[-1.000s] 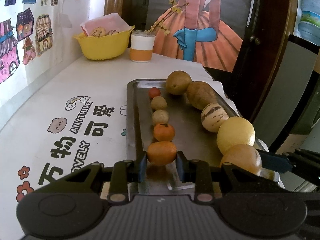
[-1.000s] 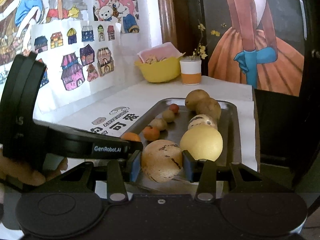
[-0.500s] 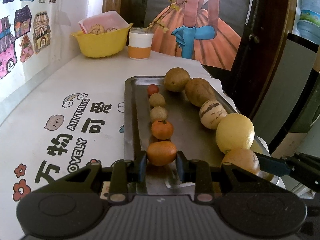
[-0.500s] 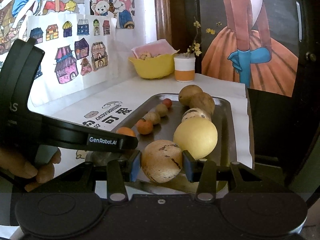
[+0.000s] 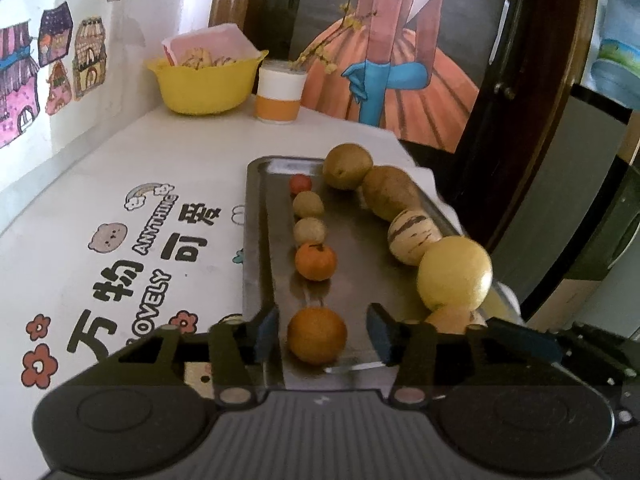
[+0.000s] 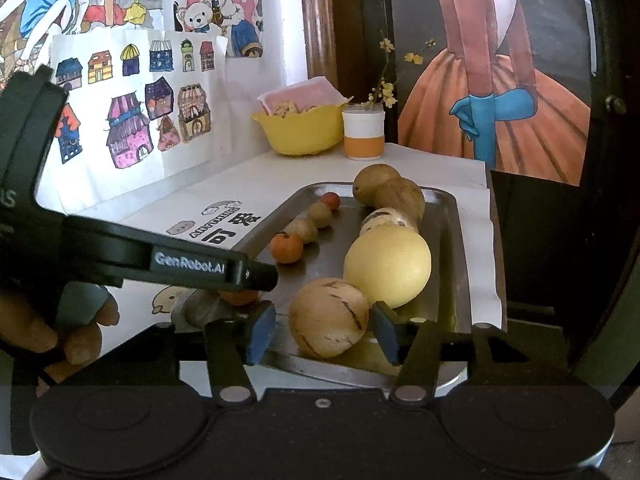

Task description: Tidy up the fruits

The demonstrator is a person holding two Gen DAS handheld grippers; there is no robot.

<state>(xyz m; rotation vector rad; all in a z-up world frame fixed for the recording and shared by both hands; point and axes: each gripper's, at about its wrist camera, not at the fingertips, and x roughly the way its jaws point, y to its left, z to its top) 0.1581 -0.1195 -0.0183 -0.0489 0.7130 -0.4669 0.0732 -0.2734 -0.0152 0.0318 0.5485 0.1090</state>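
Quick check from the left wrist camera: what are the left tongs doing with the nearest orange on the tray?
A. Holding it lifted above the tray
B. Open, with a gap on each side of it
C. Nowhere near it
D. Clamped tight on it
B. The left tongs stand open, with bare tray showing between each blue pad and the orange, which sits on the tray.

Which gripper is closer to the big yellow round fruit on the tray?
Right. The right gripper brackets the tan streaked fruit that touches the big yellow fruit. The left gripper sits around the orange in the tray's other row.
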